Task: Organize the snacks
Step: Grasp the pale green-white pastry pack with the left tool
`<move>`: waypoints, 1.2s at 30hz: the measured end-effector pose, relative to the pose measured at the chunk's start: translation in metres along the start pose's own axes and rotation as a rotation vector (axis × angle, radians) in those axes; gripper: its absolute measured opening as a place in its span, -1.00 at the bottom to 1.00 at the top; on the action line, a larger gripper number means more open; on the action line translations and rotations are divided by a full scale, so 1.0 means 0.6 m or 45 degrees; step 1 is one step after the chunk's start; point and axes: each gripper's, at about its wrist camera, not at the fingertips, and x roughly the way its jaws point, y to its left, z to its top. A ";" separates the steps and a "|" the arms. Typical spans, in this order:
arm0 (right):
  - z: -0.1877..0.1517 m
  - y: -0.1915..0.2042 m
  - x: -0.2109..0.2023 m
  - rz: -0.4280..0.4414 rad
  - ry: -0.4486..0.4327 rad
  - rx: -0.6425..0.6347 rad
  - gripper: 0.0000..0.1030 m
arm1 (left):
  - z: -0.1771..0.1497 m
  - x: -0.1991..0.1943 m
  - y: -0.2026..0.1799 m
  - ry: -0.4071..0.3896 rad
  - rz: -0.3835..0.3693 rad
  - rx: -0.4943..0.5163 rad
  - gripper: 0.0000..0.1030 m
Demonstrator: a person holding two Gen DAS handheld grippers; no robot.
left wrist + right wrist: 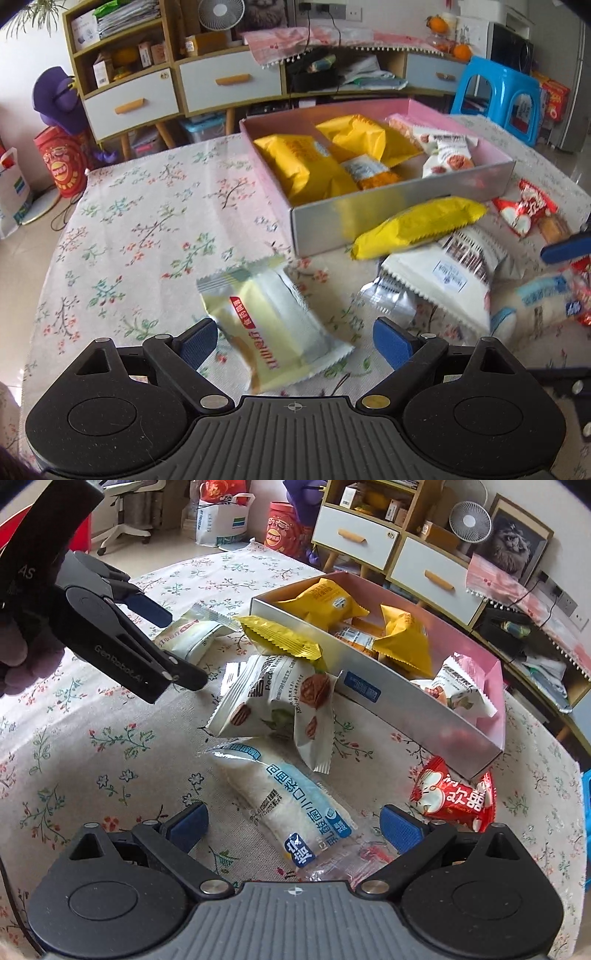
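Both grippers hang wide open, each over a loose snack on the flowered tablecloth [140, 229].

The left gripper [295, 341] has its blue pads spread wide, and the pale yellow packet [273, 325] lies flat on the cloth between them, its near end under the jaws, neither pad pressing on it. The right gripper [295, 825] is equally wide; the long white-and-blue packet [288, 808] lies slantwise between its fingers, untouched. Just beyond that packet rest a white nut-print packet [280, 709] and a yellow packet [280, 637] leaning on the box [413, 705], which holds several snacks. A red packet [454, 797] lies right of the gripper, near the box's corner.
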 end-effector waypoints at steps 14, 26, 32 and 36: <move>0.004 -0.005 0.008 0.052 0.001 0.034 0.65 | 0.023 0.012 0.009 -0.012 -0.099 -0.160 0.68; 0.008 0.005 -0.001 0.142 0.000 0.020 0.03 | 0.027 0.016 0.014 0.021 -0.121 -0.196 0.37; 0.010 0.016 -0.011 0.166 -0.010 -0.021 -0.51 | 0.020 0.013 0.022 0.043 -0.097 -0.181 0.14; 0.012 0.015 -0.015 0.201 -0.008 -0.005 -0.64 | 0.016 0.009 0.019 0.050 -0.069 -0.144 -0.10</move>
